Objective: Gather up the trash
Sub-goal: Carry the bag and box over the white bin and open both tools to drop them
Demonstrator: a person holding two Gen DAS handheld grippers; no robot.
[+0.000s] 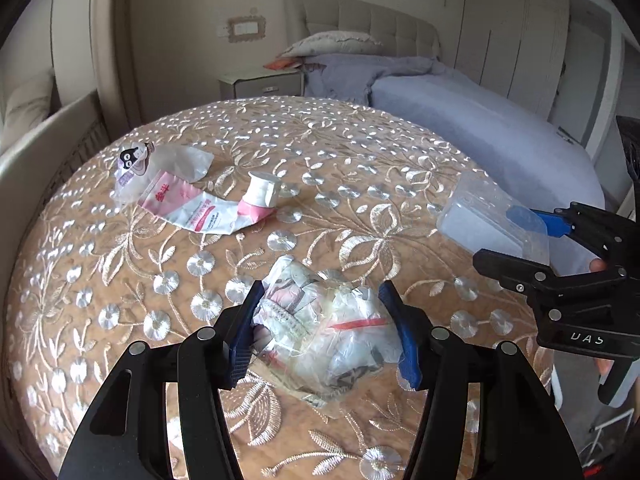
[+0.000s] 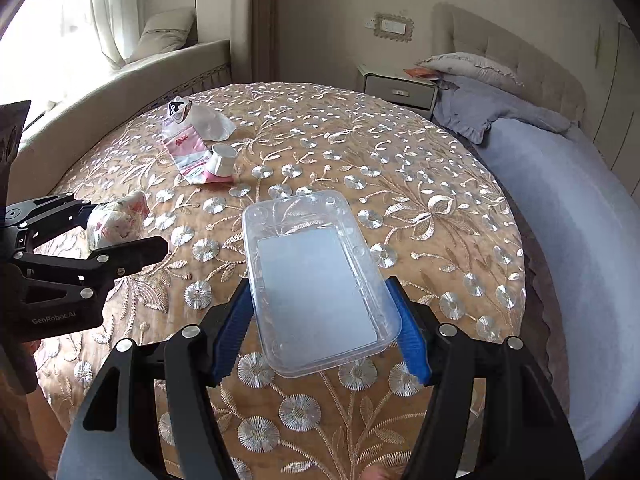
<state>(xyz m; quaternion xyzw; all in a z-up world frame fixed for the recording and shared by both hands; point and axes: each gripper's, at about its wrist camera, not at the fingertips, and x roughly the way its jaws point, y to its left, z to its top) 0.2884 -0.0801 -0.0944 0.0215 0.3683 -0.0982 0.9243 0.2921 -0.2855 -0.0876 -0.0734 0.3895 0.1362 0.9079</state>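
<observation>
Clear tray (image 2: 320, 280) clamped in right gripper (image 2: 324, 336); left gripper (image 1: 324, 336) pinching wad (image 1: 320, 332). Both lifted. Next: bin, unseen.

The left gripper (image 1: 324, 328) has its blue pads pressed against either side of a crumpled clear plastic bag (image 1: 320, 332) stuffed with wadded wrappers, held above a round table (image 1: 360, 184) covered in a tan cloth embroidered with silver flowers. Farther back on the cloth lie a squeezed pink-and-white tube (image 1: 200, 210) with a white cap and, just behind it, a clear wrapper (image 1: 160, 168) printed with a black cartoon face. At the right edge, the right gripper (image 1: 516, 236) clamps a clear plastic tray (image 1: 486, 216) over the table's rim. Behind the table stand a bed (image 1: 480, 128) with lavender bedding and a nightstand (image 1: 264, 84).
</observation>
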